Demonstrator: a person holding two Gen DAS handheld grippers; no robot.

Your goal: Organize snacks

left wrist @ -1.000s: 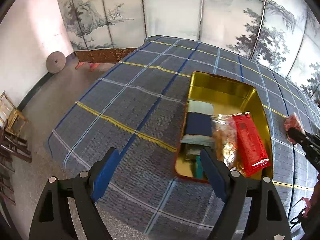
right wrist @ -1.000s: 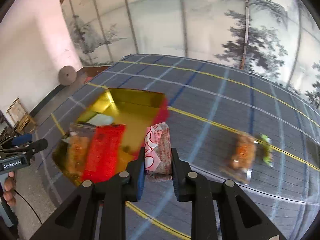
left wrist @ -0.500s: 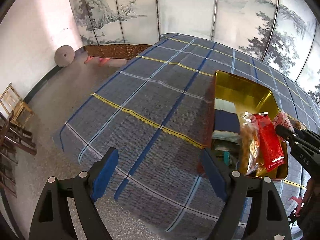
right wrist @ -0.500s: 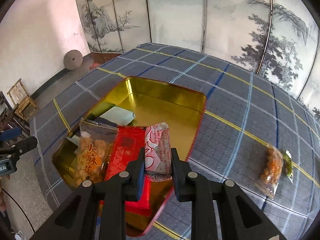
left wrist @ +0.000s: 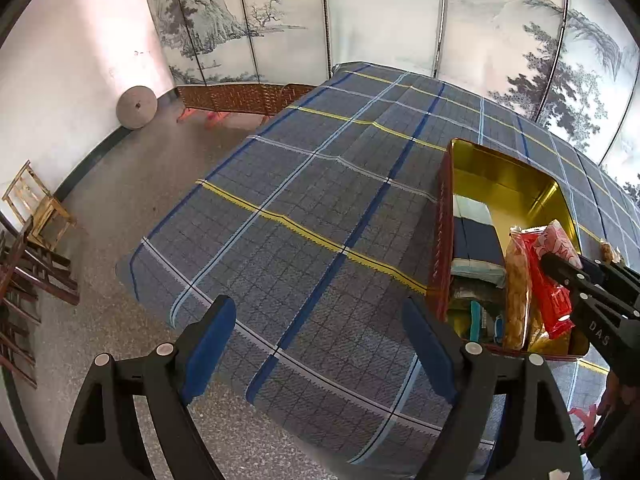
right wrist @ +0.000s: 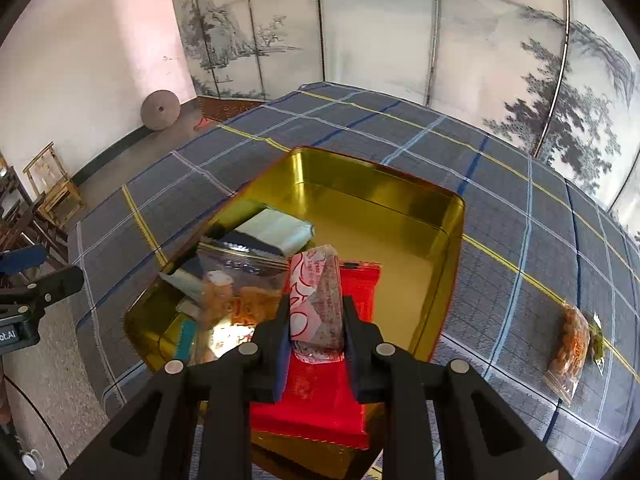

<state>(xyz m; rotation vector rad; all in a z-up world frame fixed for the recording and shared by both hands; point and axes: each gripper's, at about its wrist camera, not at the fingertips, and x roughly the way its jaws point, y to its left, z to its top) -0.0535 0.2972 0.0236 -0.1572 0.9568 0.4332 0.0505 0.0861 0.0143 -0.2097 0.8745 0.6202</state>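
A gold tin (right wrist: pixel 400 192) (left wrist: pixel 500 168) with red outer walls sits on the checked cloth and holds several snack packets. My right gripper (right wrist: pixel 316 320) (left wrist: pixel 560 264) is shut on a pink-and-white snack packet (right wrist: pixel 316 300) (left wrist: pixel 558 240), held above the red packet (right wrist: pixel 320 392) at the tin's near end. A clear bag of orange crackers (right wrist: pixel 236 296) leans at the left of the red one. My left gripper (left wrist: pixel 320 340) is open and holds nothing, over the cloth to the left of the tin.
A clear bag of orange snacks (right wrist: pixel 572 348) lies on the cloth right of the tin. The checked cloth (left wrist: pixel 320 208) covers the table, with its edge dropping to the stone floor at left. Wooden chairs (left wrist: pixel 36 208) stand by the wall. A painted screen (right wrist: pixel 400 40) lines the back.
My right gripper has carried the pink-and-white packet leftward from beside the tin to above the packets inside it. The left gripper has drifted left, away from the tin.
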